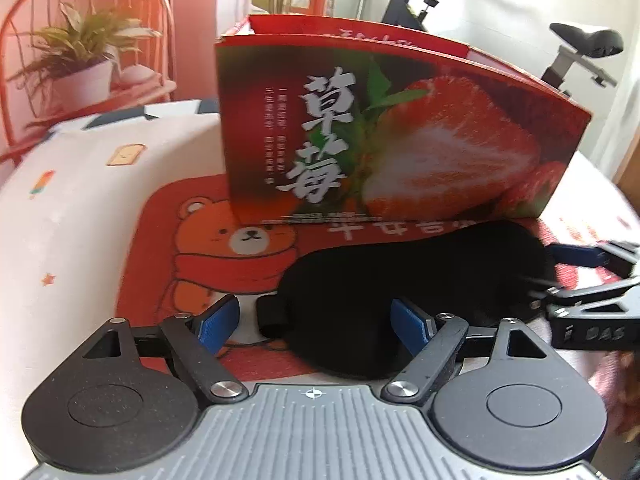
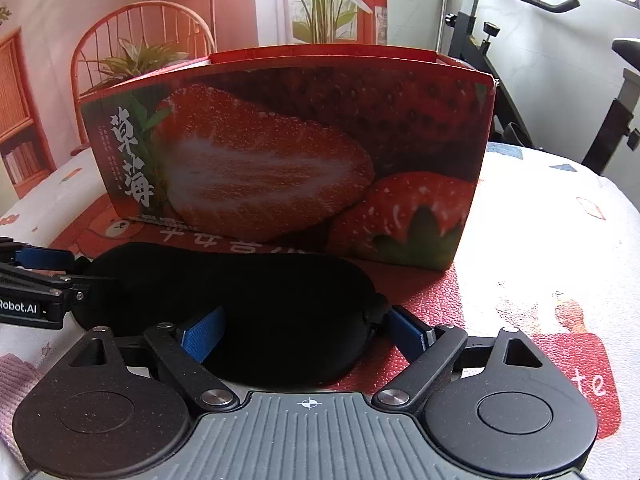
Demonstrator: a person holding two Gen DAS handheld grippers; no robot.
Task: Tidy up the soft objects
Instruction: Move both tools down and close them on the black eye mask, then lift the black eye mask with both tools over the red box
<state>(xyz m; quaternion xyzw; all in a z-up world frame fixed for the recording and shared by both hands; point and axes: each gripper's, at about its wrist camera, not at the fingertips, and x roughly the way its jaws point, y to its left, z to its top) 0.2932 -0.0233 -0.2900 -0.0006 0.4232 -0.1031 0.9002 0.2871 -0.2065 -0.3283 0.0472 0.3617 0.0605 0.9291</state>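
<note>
One black padded eye mask [image 1: 404,280] lies on the table [image 1: 72,240] before the strawberry box [image 1: 400,140]; it appears light, limp, non-fragile. Left gripper [image 1: 320,316] and right gripper [image 2: 304,328] straddle opposite ends, jaws wide, apparently gripping nothing. Pinch each end lobe.

This is a lived-in home room. A rattan chair [image 2: 140,60] holds a potted plant [image 1: 80,60], a tall leafy plant [image 2: 320,0] stands by a window, and an exercise bike [image 1: 576,48] waits behind. The bench wears a cartoon-printed cloth [image 1: 80,208] and a bear placemat [image 1: 240,248], with a bookshelf [image 2: 20,144] against the wall.
</note>
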